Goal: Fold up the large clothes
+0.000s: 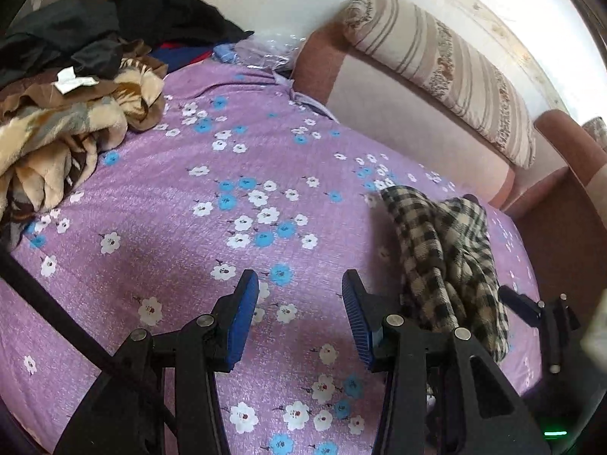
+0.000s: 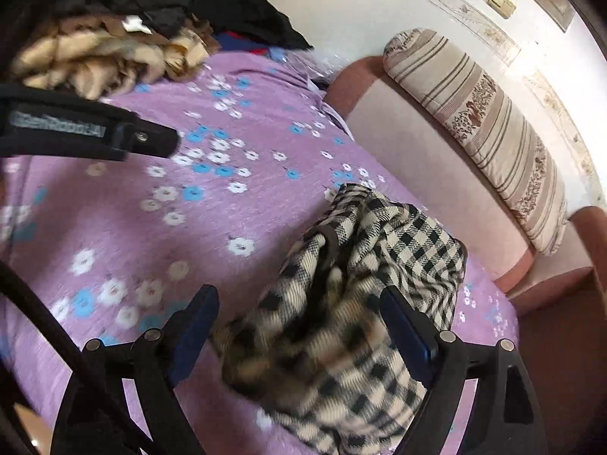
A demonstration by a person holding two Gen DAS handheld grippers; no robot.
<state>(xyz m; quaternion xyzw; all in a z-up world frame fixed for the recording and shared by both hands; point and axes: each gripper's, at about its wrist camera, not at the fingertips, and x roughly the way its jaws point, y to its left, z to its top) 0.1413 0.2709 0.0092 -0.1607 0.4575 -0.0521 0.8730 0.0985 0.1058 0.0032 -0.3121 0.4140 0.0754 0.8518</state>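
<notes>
Left wrist view: the left tongs (image 1: pixel 299 303) fill the lower middle of the frame, their blue pads parted with nothing between them, only the purple flowered bedsheet (image 1: pixel 170 197) showing in the gap. The checked garment (image 1: pixel 447 261), cream and black, lies in a rumpled heap at the lower right of the frame, just beside the right-hand finger of these tongs and not gripped by them. At the far lower right edge, a dark blue pad and black frame of the right tongs (image 1: pixel 527 305) show past the heap. A pile of blankets and dark clothes (image 1: pixel 76 87) sits in the upper left. A striped bolster (image 1: pixel 447 72) lies along the pink sofa back (image 1: pixel 409 129) in the upper right.

Right wrist view: the picture is smeared in its lower part. The right tongs (image 2: pixel 299 326) stand wide apart at the bottom of the frame, and the checked garment (image 2: pixel 364 295) lies bunched on the bedsheet (image 2: pixel 235 220) between the two fingers. The pads do not appear to press on the cloth; it rests on the bed rather than hanging from them. The left tongs (image 2: pixel 159 144) reach in from the left edge, above the sheet and well apart from the garment. The pile of blankets and dark clothes (image 2: pixel 125 41) is in the upper left, the striped bolster (image 2: pixel 485 129) on the right.
</notes>
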